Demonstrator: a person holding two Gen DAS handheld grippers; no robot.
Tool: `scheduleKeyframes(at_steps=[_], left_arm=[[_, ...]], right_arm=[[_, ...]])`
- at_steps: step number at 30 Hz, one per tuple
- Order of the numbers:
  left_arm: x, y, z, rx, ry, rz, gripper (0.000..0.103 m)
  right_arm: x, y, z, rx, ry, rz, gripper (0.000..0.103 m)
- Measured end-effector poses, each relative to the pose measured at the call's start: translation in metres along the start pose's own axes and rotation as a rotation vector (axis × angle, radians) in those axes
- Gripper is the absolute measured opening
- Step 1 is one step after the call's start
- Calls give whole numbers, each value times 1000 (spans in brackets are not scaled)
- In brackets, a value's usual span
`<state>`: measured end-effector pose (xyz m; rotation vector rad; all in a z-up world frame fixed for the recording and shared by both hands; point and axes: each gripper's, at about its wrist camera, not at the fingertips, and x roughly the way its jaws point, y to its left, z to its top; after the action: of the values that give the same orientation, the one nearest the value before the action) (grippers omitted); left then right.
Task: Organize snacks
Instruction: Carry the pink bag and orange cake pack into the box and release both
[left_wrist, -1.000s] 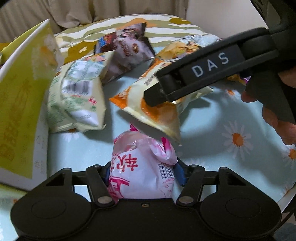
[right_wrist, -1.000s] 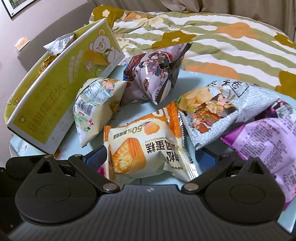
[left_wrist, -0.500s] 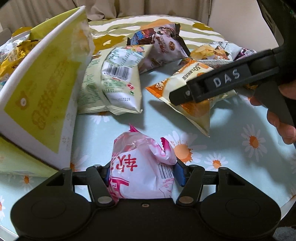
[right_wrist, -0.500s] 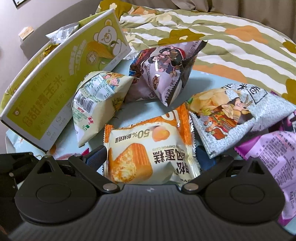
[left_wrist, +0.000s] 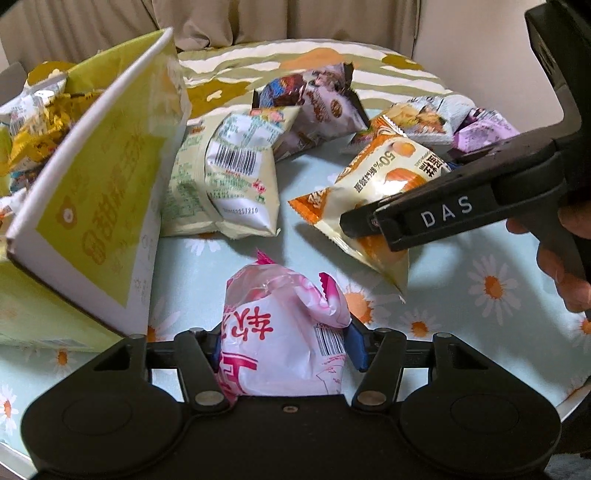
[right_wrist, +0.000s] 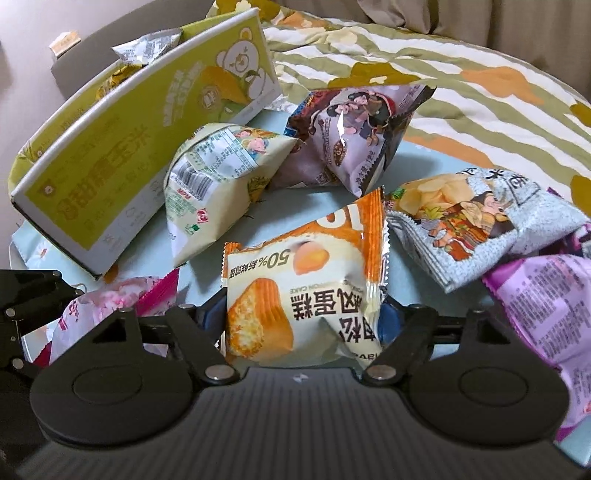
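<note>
Clamped between the blue pads of the left gripper (left_wrist: 286, 345): a puffy pink pack (left_wrist: 280, 332) of glossy film with red lettering and crimped, saw-toothed ends, held at 6 o'clock in the left view, above the daisy-print cloth (left_wrist: 480, 295). Pinched likewise in the right gripper (right_wrist: 301, 317): a crinkled orange-and-cream cake pack (right_wrist: 306, 288), pillow-shaped, printed "50%", lifted off the cloth at 3 o'clock of the pink pack. Angled in from the right edge of the left view, the black right gripper marked "DAS", fingers of the right hand (left_wrist: 565, 273) curled round its handle. At 10 o'clock, a yellow-green cardboard box (left_wrist: 99, 195), sharp-edged and tilted, with foil wrappers inside. Leaning against it, a pale-green bag (left_wrist: 225, 184) with barcode. Beyond, at 12 to 1 o'clock: a brown bag (left_wrist: 314, 107), a grey bag (right_wrist: 476, 221) and a purple bag (right_wrist: 546, 306), all shiny film, on the striped quilt's (right_wrist: 461, 85) edge.
</note>
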<state>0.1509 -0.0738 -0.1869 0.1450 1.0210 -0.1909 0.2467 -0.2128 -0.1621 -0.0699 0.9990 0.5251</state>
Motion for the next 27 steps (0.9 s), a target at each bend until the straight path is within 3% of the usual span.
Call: scheduleKeyframes(at_steps=[8,14,20,27], left_arm=[[-49,-4,11,-8,-81,-12,63],[-103,8,21,-23,-189,-16,63],[-143,54,37,-27,-300,30,63],[-154,139,55,-45,-335,76,63]], right_arm=[[-44,5,5,51,-33,0,93],[-88,20,23,60,-117,-10,93],[-119,52,53,86,-207,-25,93],[-117,109,91,138,-281,-26,93]])
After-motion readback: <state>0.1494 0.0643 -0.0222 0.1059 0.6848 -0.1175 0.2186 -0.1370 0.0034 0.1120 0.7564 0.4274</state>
